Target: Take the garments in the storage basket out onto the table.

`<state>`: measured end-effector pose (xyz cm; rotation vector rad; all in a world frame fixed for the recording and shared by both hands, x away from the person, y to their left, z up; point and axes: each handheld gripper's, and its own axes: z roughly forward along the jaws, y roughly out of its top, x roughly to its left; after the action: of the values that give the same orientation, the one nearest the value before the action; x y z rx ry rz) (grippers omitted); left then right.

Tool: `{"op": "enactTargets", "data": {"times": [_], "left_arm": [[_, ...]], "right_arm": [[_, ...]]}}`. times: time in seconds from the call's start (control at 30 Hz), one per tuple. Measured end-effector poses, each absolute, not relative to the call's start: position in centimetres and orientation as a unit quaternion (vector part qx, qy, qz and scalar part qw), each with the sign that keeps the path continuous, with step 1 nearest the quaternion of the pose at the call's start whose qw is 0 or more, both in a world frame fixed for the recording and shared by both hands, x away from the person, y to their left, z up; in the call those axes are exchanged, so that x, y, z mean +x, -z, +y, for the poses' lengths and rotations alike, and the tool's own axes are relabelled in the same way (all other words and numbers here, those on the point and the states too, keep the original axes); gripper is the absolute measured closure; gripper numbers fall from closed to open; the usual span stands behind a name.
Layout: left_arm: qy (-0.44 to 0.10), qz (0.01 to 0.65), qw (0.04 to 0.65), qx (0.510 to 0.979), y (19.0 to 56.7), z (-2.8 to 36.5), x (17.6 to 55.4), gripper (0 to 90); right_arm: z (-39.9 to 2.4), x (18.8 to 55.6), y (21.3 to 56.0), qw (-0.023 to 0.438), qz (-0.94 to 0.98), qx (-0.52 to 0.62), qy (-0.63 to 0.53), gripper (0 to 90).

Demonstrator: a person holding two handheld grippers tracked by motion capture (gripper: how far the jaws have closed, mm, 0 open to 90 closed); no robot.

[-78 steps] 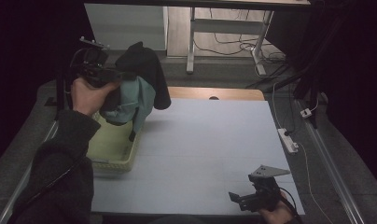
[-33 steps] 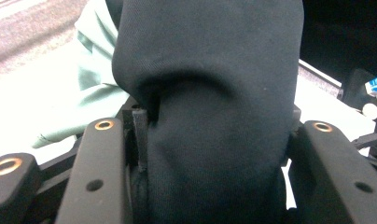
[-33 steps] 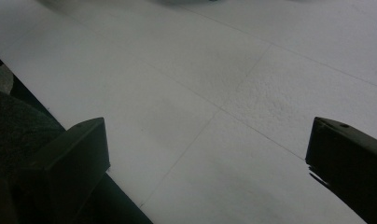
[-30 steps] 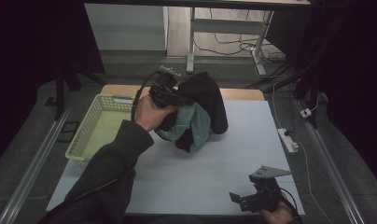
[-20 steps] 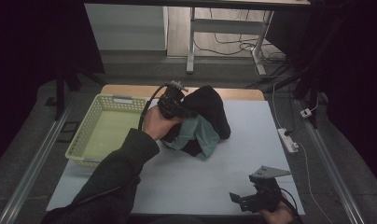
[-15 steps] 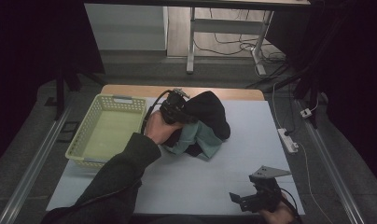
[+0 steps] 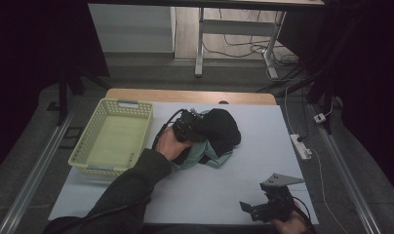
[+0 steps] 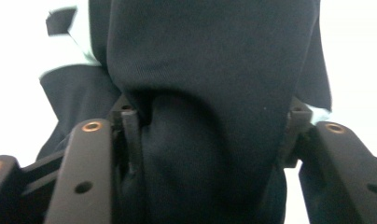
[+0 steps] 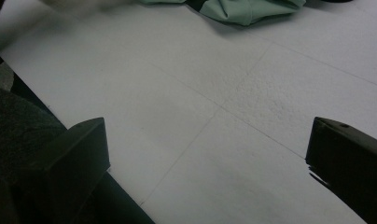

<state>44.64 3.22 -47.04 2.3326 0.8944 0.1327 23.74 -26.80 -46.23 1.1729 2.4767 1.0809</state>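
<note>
Garment bunched between left tongs, pinched; right tongs spread, well apart.

My left arm wears a dark olive-grey long sleeve, and my left hand-held gripper is black with a black cable looping from it. Close up, its two black jaws carry copper-coloured screw sockets and plain dark holes. My right hand-held gripper is black too, topped by a grey three-cornered plate.
</note>
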Motion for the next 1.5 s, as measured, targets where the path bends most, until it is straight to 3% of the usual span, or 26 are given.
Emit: {"op": "enactTargets", "data": {"times": [0.53, 0.8, 1.5], "left_arm": [[-0.018, 0.351, 0.306, 0.885, 50.6, 2.6, 45.2, 16.6], [-0.044, 0.325, 0.284, 0.901, 51.5, 1.9, 44.7, 0.3], [-0.022, 0.316, 0.350, 0.882, 49.0, 4.0, 44.7, 0.0]], "right_arm": [[-26.8, 23.7, 46.2, 0.098, 0.839, 0.394, -0.363, 0.0], [-26.7, 23.7, 46.3, 0.098, 0.840, 0.392, -0.363, 0.0], [-26.7, 23.7, 46.3, 0.099, 0.841, 0.392, -0.360, 0.0]]}}
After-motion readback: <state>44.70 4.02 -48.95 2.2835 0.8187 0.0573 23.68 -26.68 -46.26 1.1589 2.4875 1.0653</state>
